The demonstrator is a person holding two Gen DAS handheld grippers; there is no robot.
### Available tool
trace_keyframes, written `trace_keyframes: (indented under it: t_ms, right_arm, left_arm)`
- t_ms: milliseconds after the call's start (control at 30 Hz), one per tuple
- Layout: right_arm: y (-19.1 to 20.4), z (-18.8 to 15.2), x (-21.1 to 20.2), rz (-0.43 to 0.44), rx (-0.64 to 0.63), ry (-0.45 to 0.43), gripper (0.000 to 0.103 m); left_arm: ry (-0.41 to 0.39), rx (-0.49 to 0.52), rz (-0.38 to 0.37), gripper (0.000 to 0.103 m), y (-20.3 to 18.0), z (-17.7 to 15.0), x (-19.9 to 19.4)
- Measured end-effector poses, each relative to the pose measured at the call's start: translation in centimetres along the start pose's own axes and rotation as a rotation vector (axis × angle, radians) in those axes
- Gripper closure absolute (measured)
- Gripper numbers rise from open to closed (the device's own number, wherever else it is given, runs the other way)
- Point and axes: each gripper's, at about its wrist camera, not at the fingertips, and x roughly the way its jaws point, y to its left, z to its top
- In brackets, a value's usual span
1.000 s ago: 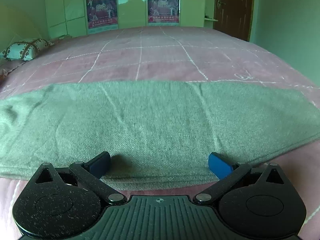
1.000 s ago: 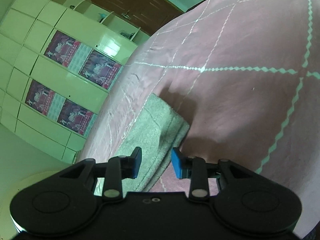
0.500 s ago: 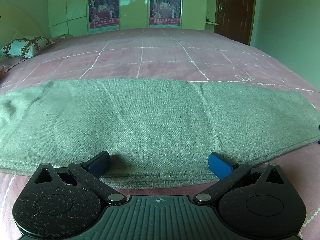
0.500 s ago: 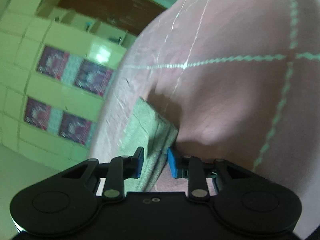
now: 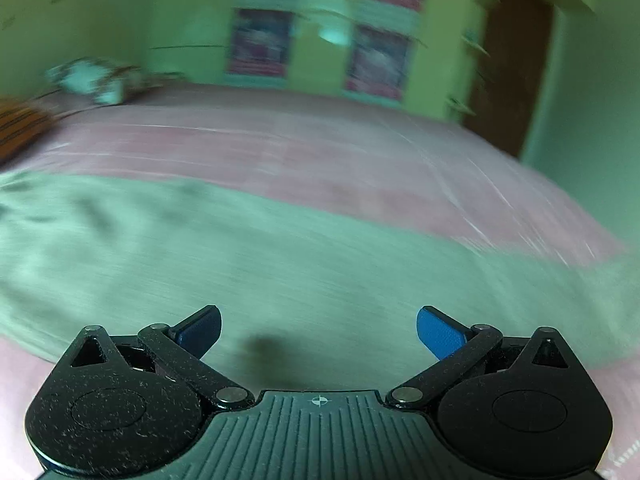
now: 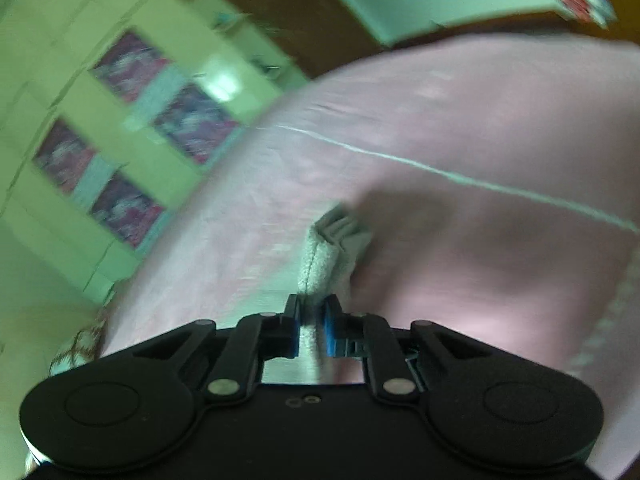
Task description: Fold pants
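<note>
Grey-green pants [image 5: 248,256] lie stretched flat across the pink bedspread [image 5: 304,148] in the left wrist view, which is blurred. My left gripper [image 5: 319,330] hovers just above their near edge, jaws wide open with nothing between them. In the right wrist view my right gripper [image 6: 311,326] is shut on the end of the pants [image 6: 324,256], whose bunched cloth rises off the bedspread [image 6: 480,128] between the blue pads [image 6: 330,332].
A green wardrobe with posters [image 5: 320,28] and a brown door [image 5: 508,68] stand beyond the bed. Patterned pillows [image 5: 96,80] lie at the far left of the bed. The wardrobe [image 6: 120,128] also shows in the right wrist view.
My right gripper closed on the pants' end and lifted it while rolling. The left gripper stayed open and swung sideways along the pants, so its view tilted and blurred.
</note>
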Motion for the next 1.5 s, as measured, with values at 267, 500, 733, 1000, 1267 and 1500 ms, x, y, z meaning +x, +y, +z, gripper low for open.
trace_keyframes:
  t_ms: [267, 500, 733, 1000, 1267, 1500]
  right_arm:
    - [17.3, -7.9, 4.8, 0.216, -0.202, 0.103, 0.100]
    - [29.7, -24.2, 11.1, 0.304, -0.570, 0.487, 0.081]
    - [28.3, -23.3, 6.0, 0.301, -0.578, 0.293, 0.087]
    - [23.3, -16.7, 6.4, 0.201, -0.394, 0.276, 0.087]
    - [17.3, -13.5, 4.5, 0.060, -0.284, 0.168, 0.088]
    - [17.0, -15.6, 5.2, 0.164, -0.394, 0.321, 0.087]
  left_arm:
    - [-0.099, -0.259, 0.253, 0.000, 21.0, 2.7, -4.3]
    - [-0.090, -0.414, 0.277, 0.000, 28.8, -0.2, -6.1]
    - [-0.096, -0.347, 0.167, 0.000, 26.3, 0.1, -4.2]
    - [-0.034, -0.122, -0.016, 0.000, 14.3, 3.0, 0.0]
    - [0.155, 0.077, 0.090, 0.000, 8.2, 0.6, 5.0]
    - [0.109, 0.047, 0.125, 0.000, 8.0, 1.0, 1.8]
